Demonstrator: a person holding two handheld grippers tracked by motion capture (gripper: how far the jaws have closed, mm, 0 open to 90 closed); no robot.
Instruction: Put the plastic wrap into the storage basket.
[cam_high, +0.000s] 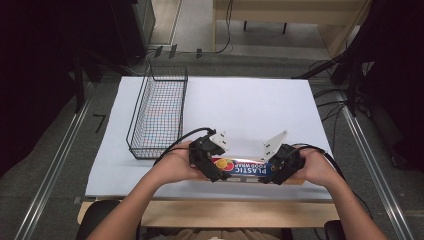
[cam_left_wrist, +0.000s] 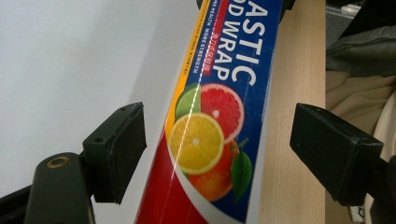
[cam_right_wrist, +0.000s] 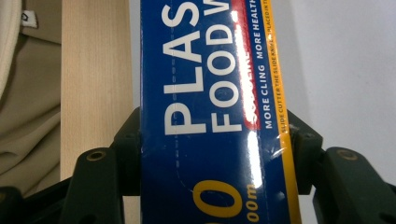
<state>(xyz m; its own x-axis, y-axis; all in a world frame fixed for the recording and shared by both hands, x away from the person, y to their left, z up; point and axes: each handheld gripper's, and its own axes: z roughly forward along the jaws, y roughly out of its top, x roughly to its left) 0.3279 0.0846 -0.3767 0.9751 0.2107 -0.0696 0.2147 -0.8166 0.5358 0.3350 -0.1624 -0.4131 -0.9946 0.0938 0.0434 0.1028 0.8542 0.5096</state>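
The box (cam_high: 245, 167) of plastic food wrap lies along the near edge of the table (cam_high: 250, 100), well apart from the empty wire basket (cam_high: 159, 112) at the far left. If the basket is where it goes, that carry is undone. The right gripper (cam_high: 281, 169) clamps one end. The left gripper (cam_high: 209, 162) straddles the other end, jaws spread wide, touching nothing. Both forearms reach in low, hands facing each other.

food wrap box (cam_high: 243, 168): lengthwise along worktop (cam_high: 250, 105) near edge | left gripper (cam_high: 207, 159): at its left end | right gripper (cam_high: 283, 165): at its right end | wire basket (cam_high: 159, 112): behind-left, well apart, on worktop's left side
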